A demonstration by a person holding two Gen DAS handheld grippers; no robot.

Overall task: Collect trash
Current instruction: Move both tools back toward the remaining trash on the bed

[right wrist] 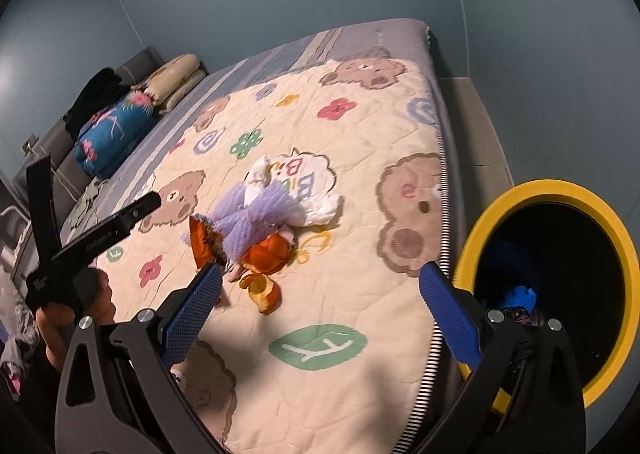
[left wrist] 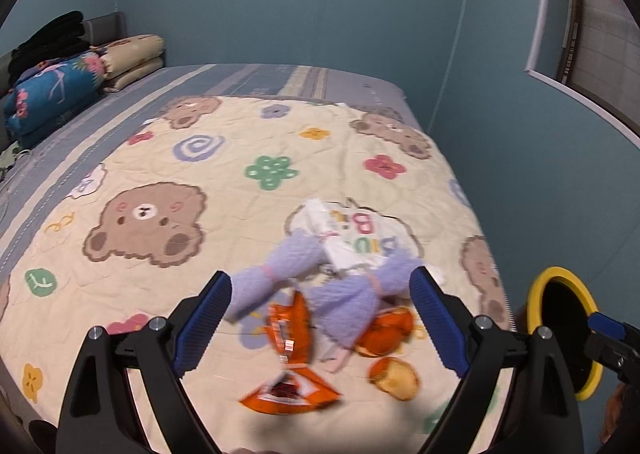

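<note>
Left hand-held gripper [left wrist: 320, 318]: lowest in the left wrist view, jaws spread wide, nothing between them; it hovers over the heap of trash on the bed.
Right hand-held gripper [right wrist: 320, 314]: lower middle of the right wrist view, jaws also wide apart and empty, near the bed's edge beside the bin.
Snack wrapper [left wrist: 290, 394]: orange, torn, nearest piece, lower middle of the left view.
Orange peel [left wrist: 394, 372]: just right of the wrapper, more peel beyond it.
Purple foam netting [left wrist: 280, 278]: middle of the heap, lying over the peel.
White crumpled paper [left wrist: 320, 220]: far end of the heap, touching the netting.
Bin [right wrist: 500, 202]: yellow rim, dark inside, right edge of both views, off the bed's side; some trash already in it.
Step in hand: likely lining up a pick with the left.
Next move: lower, close on the wrapper or netting, carry right to the bin.
</note>
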